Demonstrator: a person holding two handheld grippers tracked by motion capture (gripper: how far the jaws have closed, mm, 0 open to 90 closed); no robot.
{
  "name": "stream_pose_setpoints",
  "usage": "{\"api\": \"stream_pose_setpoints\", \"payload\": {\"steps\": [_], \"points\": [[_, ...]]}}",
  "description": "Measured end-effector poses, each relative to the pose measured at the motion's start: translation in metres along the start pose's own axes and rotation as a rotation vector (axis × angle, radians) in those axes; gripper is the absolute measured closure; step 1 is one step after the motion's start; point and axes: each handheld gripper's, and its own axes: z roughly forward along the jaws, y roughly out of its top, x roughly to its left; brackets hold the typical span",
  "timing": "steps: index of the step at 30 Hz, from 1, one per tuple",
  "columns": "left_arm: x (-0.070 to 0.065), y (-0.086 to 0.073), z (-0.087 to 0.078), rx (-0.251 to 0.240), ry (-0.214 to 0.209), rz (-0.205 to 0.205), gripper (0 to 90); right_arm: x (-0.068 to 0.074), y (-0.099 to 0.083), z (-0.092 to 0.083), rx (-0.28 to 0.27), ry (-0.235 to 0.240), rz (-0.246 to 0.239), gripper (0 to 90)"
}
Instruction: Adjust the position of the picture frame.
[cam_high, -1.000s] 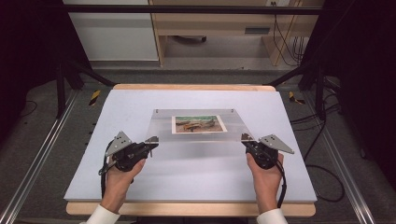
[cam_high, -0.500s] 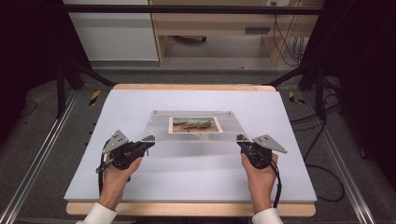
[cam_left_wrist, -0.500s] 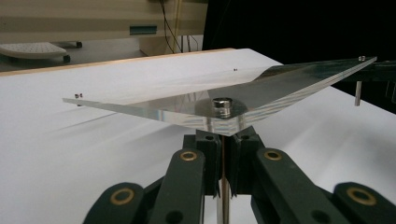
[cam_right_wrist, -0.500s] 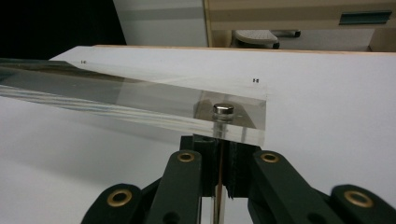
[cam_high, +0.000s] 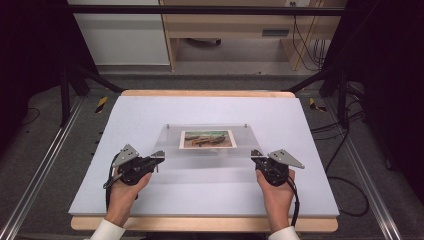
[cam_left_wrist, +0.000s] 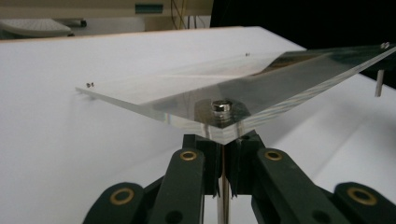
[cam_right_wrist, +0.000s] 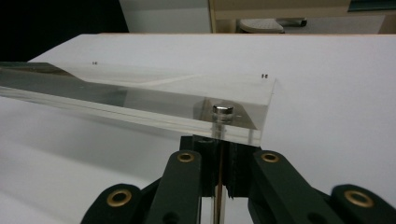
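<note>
No readable labels on anything. Both my grippers, left (cam_high: 158, 155) and right (cam_high: 255, 153), are clamped on the near corner posts (cam_left_wrist: 221, 112) of a clear acrylic frame (cam_high: 210, 145) holding a photo (cam_high: 207, 139), mid-table. White tabletop (cam_high: 150, 110), then grey floor, cables (cam_high: 305, 45) and wooden furniture (cam_high: 225, 25) beyond.
</note>
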Motion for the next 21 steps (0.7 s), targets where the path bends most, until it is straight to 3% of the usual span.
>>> {"api": "stream_pose_setpoints", "payload": {"steps": [21], "points": [[0.0005,-0.008,0.0011,0.044,0.007,-0.031,83.9,0.0011,-0.0099,-0.0011,0.029,0.019,0.01,84.8]]}}
